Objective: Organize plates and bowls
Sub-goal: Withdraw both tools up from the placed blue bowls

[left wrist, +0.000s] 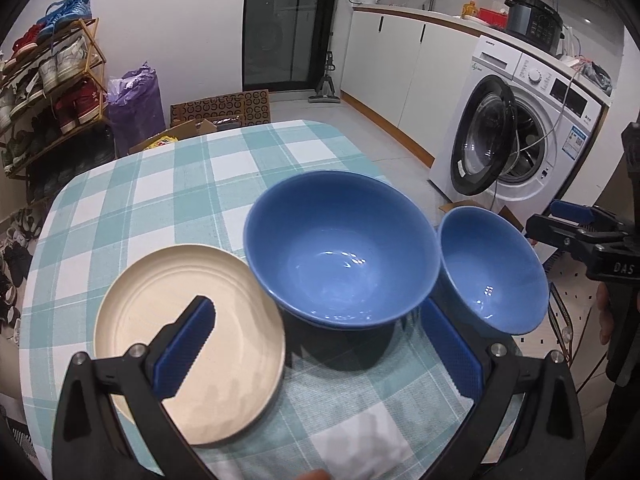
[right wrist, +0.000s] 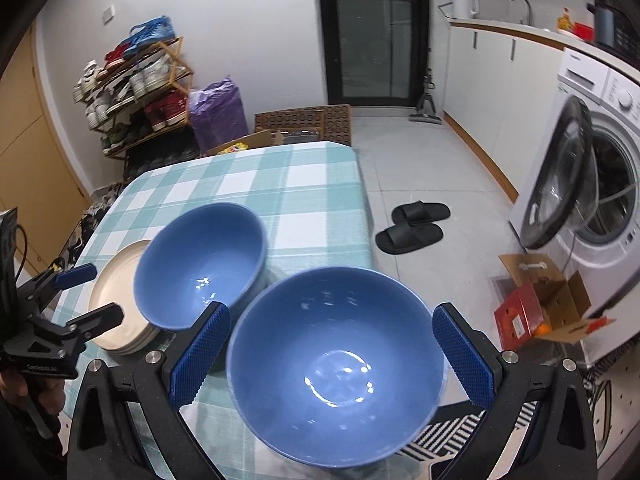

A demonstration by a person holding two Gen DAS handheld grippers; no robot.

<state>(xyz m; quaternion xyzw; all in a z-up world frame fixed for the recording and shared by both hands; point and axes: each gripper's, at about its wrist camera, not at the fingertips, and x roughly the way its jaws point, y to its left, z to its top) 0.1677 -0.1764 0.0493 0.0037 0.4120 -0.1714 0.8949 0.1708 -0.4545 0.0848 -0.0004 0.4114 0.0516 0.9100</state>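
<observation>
Left wrist cam first: the left gripper (left wrist: 316,344) has its fingers spread wide apart with nothing between them, hovering over the checked tablecloth (left wrist: 168,184). One blue pad (left wrist: 188,348) sits above the cream plate (left wrist: 188,340), which lies flat on the cloth at the near left. Just right of it is the big blue bowl (left wrist: 340,248), upright, its rim overlapping the plate's edge from this angle. A smaller blue bowl (left wrist: 492,268) sits at the table's right edge, right up against the big one, and the right gripper (left wrist: 576,236) shows beside it, past the edge. Right wrist cam: the right gripper (right wrist: 332,352) is wide open too, fingers on either side of the nearer blue bowl (right wrist: 336,364), can't tell if the pads touch it. The other blue bowl (right wrist: 200,268) is behind and left, next to the plates (right wrist: 116,300), which look stacked here. The left gripper (right wrist: 76,296) is at the far left, also apart.
</observation>
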